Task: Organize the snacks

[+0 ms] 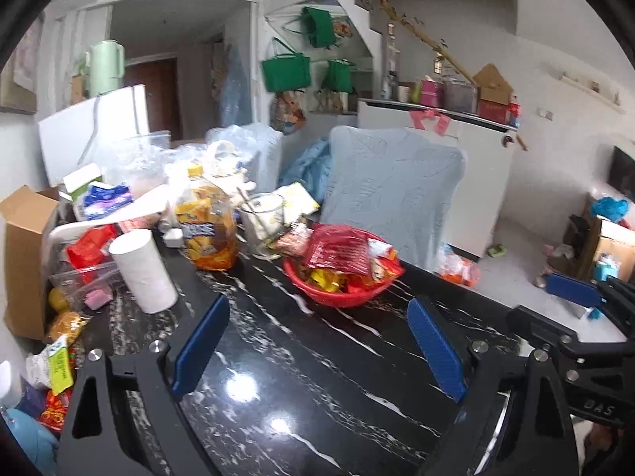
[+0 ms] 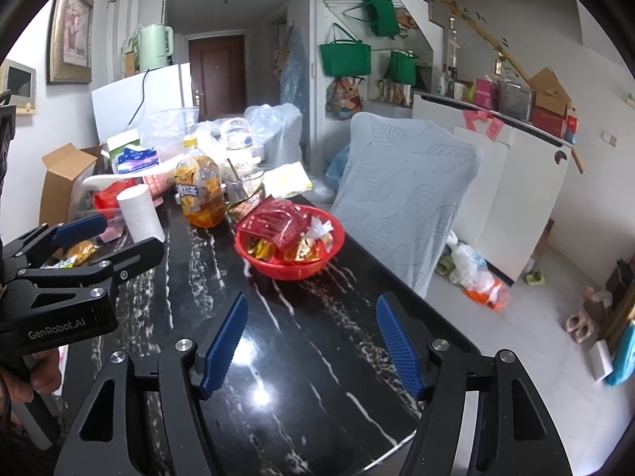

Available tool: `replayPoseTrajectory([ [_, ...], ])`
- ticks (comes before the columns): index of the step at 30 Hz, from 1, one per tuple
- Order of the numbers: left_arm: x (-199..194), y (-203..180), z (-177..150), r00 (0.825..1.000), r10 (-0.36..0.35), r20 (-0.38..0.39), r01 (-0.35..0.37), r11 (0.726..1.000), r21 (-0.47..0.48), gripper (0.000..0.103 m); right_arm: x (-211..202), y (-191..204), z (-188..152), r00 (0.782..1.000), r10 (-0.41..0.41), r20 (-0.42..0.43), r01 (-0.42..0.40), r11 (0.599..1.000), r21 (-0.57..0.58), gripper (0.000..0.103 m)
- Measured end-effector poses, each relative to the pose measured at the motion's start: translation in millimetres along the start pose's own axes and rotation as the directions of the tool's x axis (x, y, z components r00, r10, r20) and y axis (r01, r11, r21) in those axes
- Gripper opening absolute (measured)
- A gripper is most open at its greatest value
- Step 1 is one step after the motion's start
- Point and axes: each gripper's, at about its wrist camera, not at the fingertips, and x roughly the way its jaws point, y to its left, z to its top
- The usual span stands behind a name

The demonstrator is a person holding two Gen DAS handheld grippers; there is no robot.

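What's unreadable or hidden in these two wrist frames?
- Red basket contents: the top red packet covers the lower snacks in both views.
- Orange bottle label: blurred in the left wrist view.
- Snack packets at the table's left edge: cut off by the left hand-held gripper body.

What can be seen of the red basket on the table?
The red basket is a round, shallow bowl of what looks like perforated plastic, standing upright on the black marbled table, towards its far end and close to the edge by the covered chair. It is heaped with snack packets, mostly red and yellow, and a large red one lies on top, overhanging the rim. Neither the left gripper nor the right gripper touches it; both are open and empty.
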Motion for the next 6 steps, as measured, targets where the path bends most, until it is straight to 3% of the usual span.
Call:
replayPoseTrajectory([
  [6, 5.4, 2.2, -0.5, 0.999, -0.021, -0.026, 0.021, 1.000, -0.010, 0.092, 2.8, -2.7, -1.2, 1.000, 0.002, -0.010, -0.002, 1.000, 0.006, 0.069],
])
